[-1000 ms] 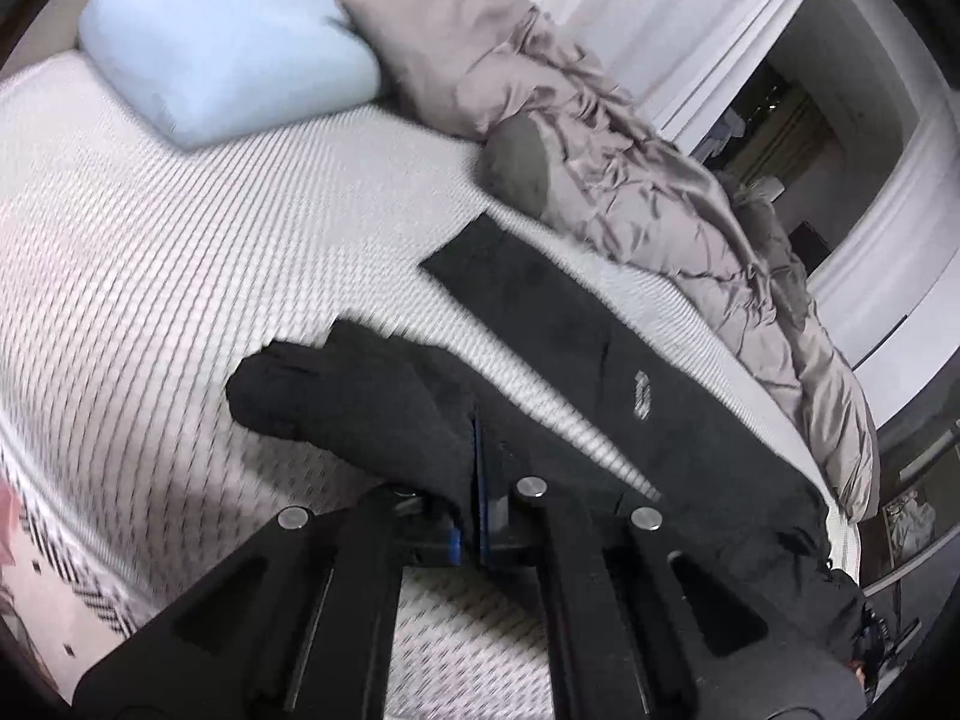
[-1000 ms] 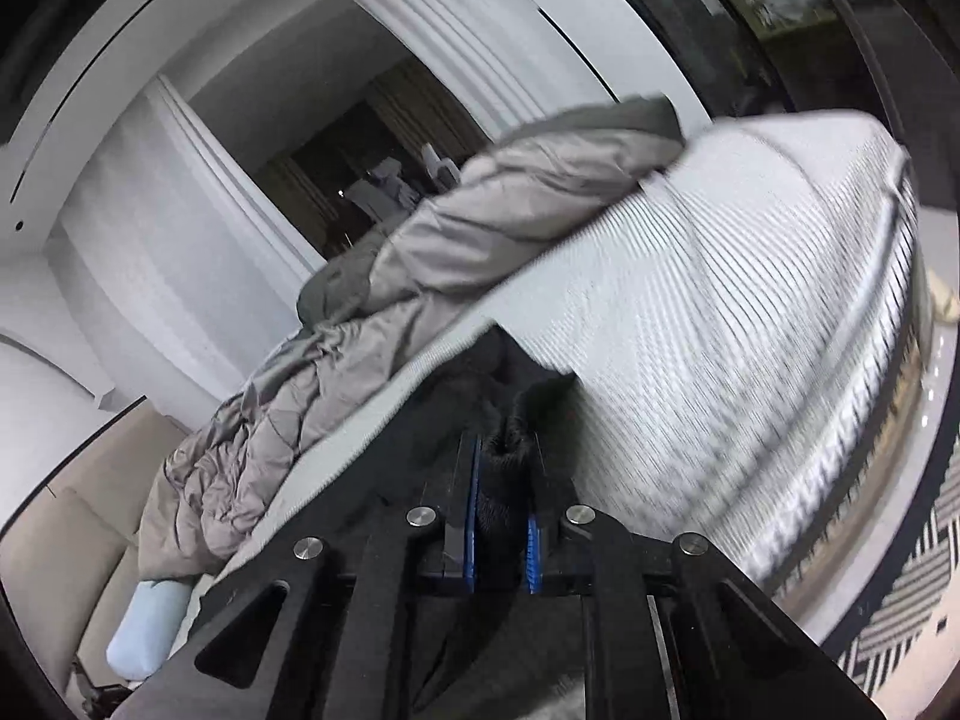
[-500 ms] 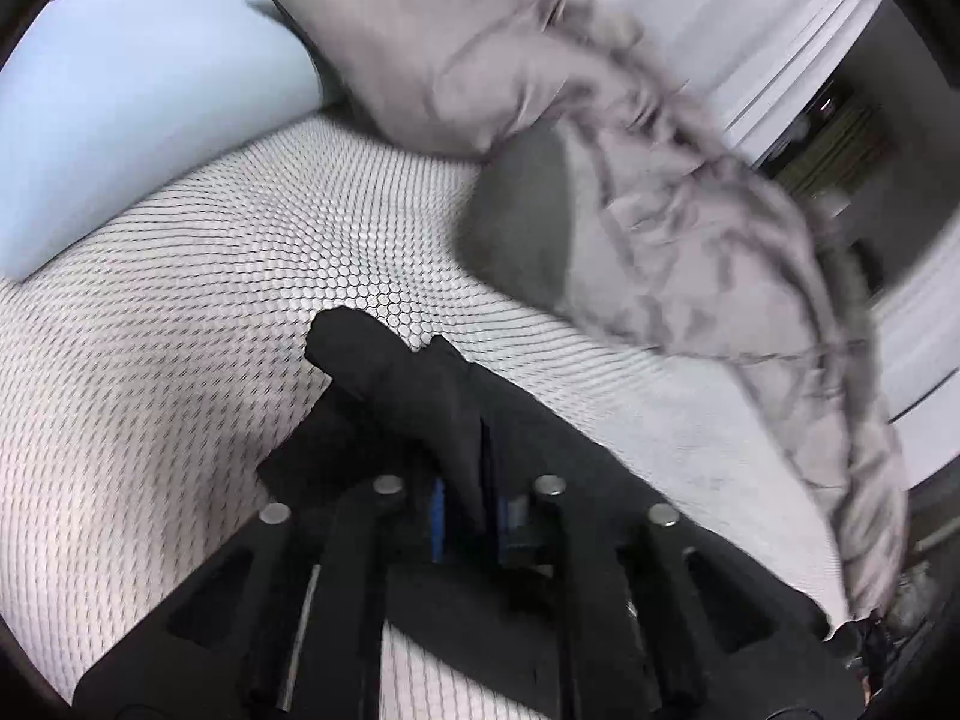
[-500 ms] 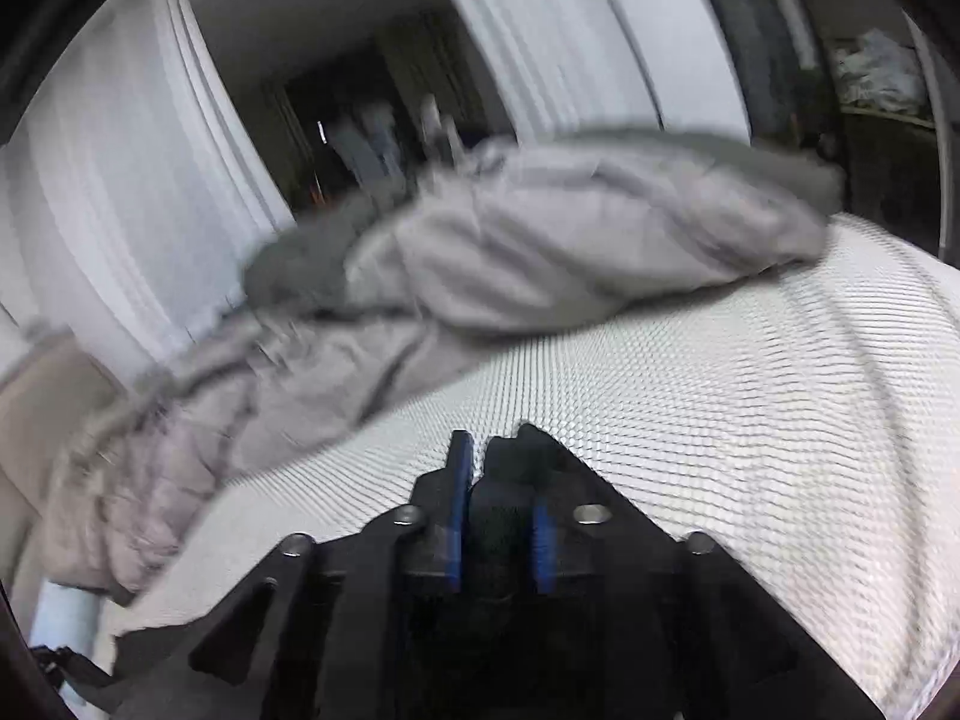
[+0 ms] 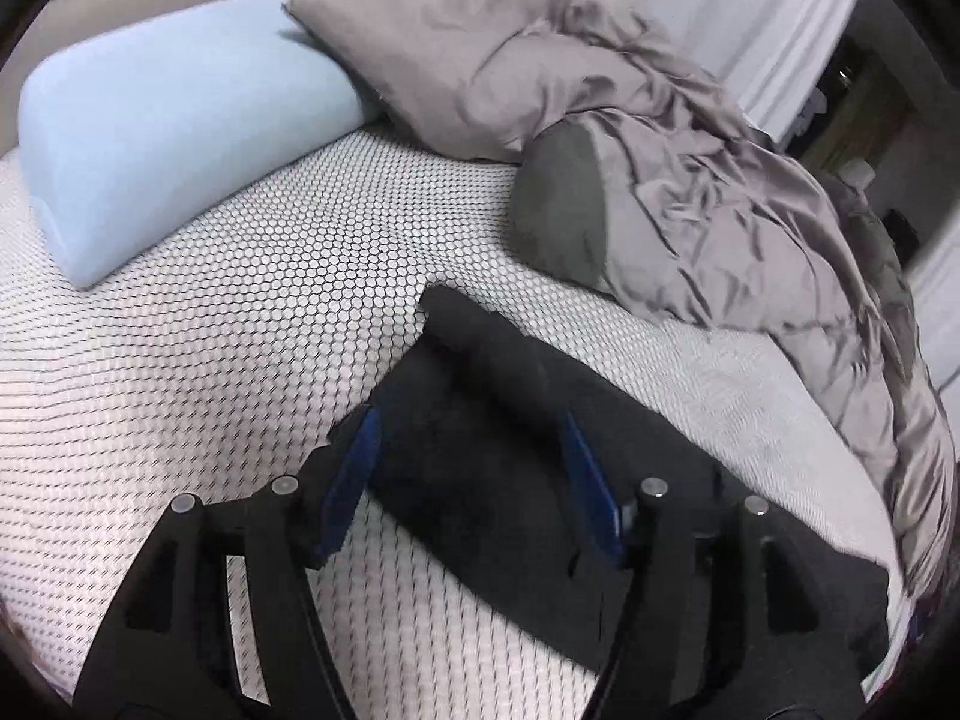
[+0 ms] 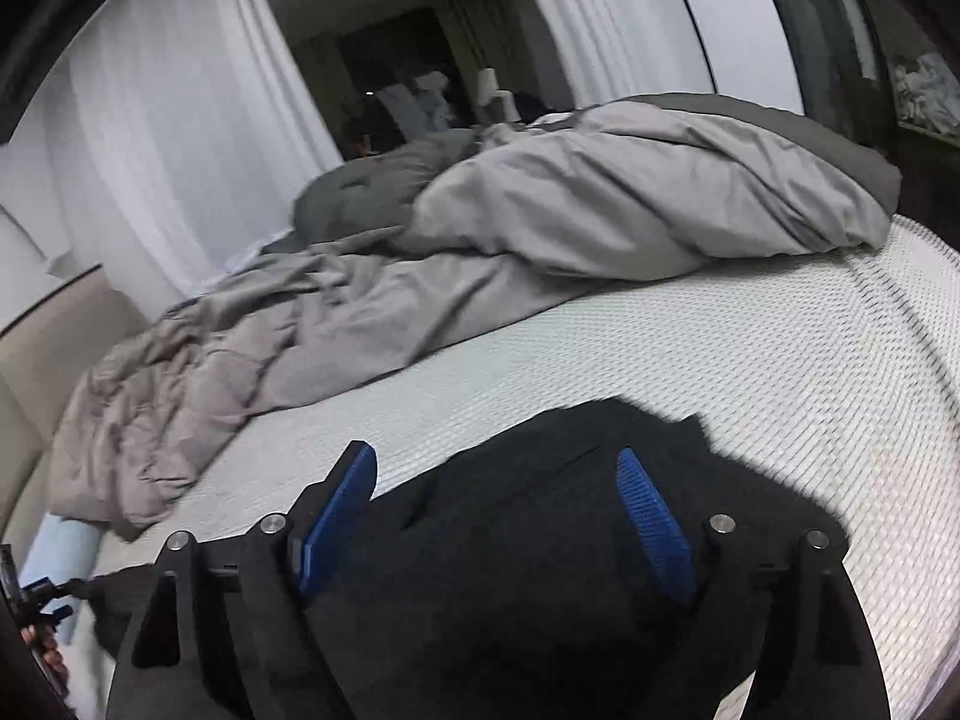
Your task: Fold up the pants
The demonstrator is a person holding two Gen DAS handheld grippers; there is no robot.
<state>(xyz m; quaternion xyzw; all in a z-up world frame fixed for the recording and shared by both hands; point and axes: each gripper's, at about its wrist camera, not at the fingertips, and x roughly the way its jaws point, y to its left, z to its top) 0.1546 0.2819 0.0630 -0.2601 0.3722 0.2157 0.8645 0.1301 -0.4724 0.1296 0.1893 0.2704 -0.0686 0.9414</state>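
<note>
The black pants [image 5: 480, 438] lie folded lengthwise on the white mesh mattress [image 5: 240, 312]. In the left wrist view my left gripper [image 5: 465, 438] is open, its blue pads [image 5: 354, 468] spread on either side of the leg end, not gripping. In the right wrist view the pants [image 6: 540, 540] lie flat under my right gripper [image 6: 498, 480], which is open with its blue pads [image 6: 654, 516] wide apart above the cloth.
A light blue pillow [image 5: 162, 132] and a grey pillow [image 5: 456, 36] lie at the head of the bed. A crumpled grey duvet [image 5: 750, 210] runs along the far side, also in the right wrist view [image 6: 540, 228]. White curtains [image 6: 180, 150] hang behind.
Both grippers were shut on the pants and carried one leg over the other. Now both have opened and let the cloth go; it lies flat on the mattress.
</note>
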